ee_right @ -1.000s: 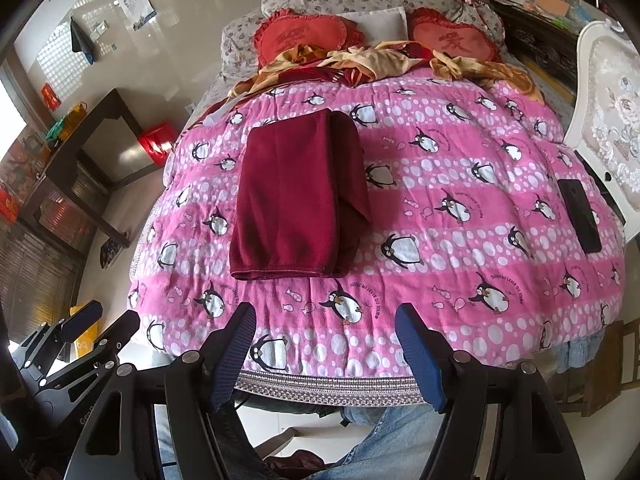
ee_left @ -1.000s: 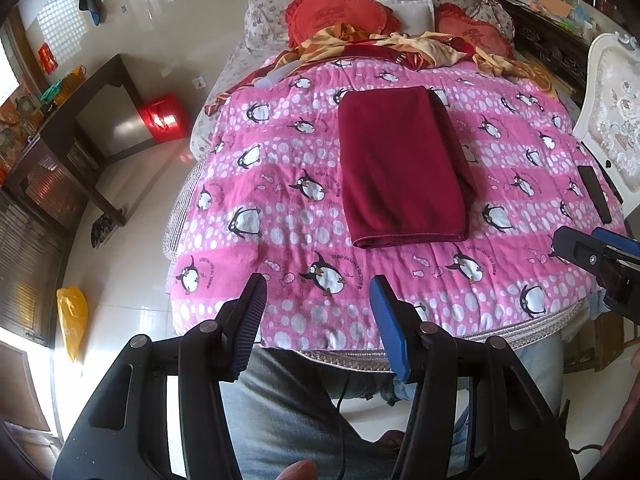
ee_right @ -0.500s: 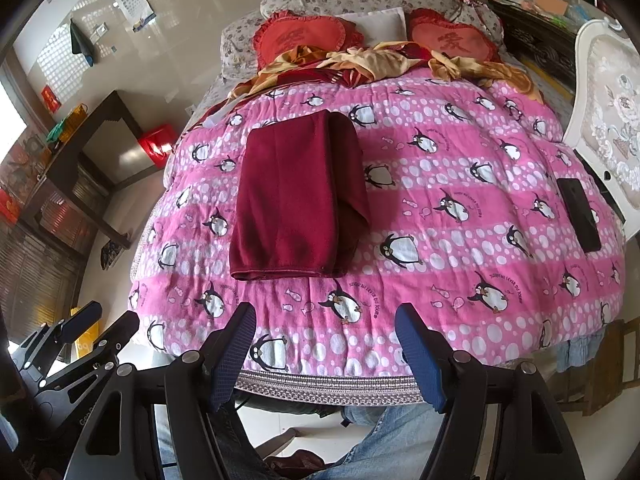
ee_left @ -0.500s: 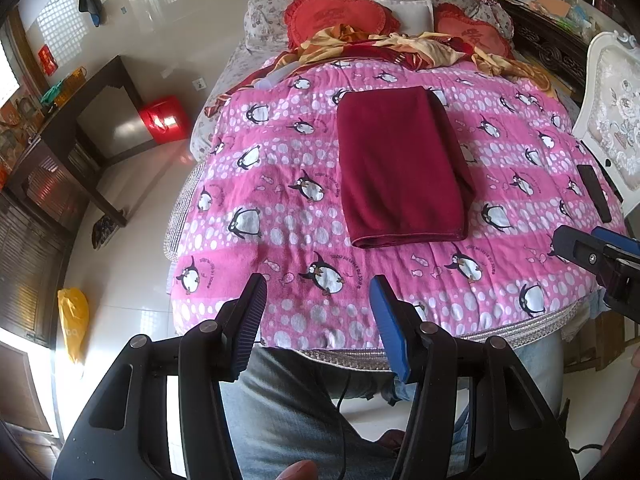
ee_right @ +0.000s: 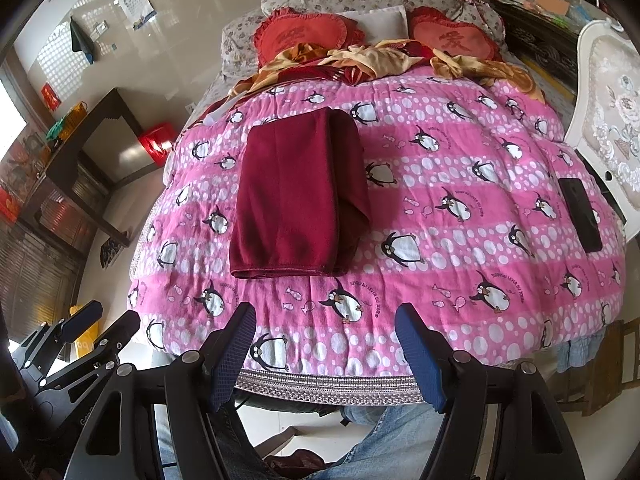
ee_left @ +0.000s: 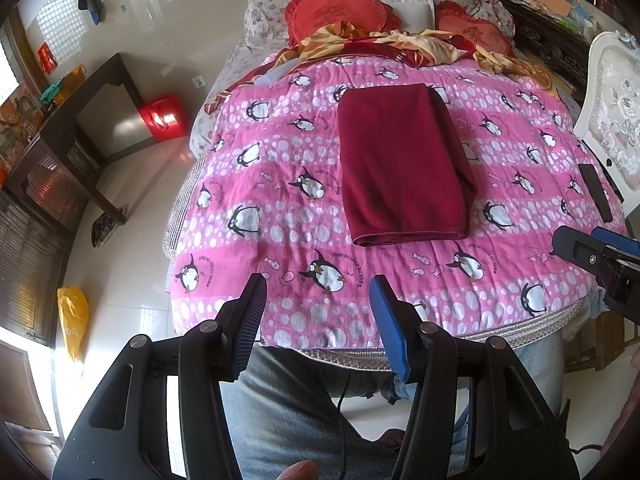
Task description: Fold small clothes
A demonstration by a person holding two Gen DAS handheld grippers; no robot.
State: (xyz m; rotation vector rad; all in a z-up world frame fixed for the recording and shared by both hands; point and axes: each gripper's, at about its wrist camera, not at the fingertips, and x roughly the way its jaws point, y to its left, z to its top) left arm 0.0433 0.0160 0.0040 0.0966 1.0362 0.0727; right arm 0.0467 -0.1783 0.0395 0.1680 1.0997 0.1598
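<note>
Maroon cloth [ee_left: 400, 168], folded into a long rectangle, lies flat on the pink penguin blanket [ee_left: 280, 216] that covers the bed, toward the bed's middle and well apart from both tongs. A black phone [ee_right: 580, 210] lies near the blanket's right edge. Left tongs [ee_left: 318, 312] hang above the near edge of the bed, jaws partly apart with nothing between them. Right tongs [ee_right: 326, 342] hang likewise, jaws spread a little wider, gripping nothing and touching nothing. Jeans-clad legs [ee_left: 288, 412] show below.
</note>
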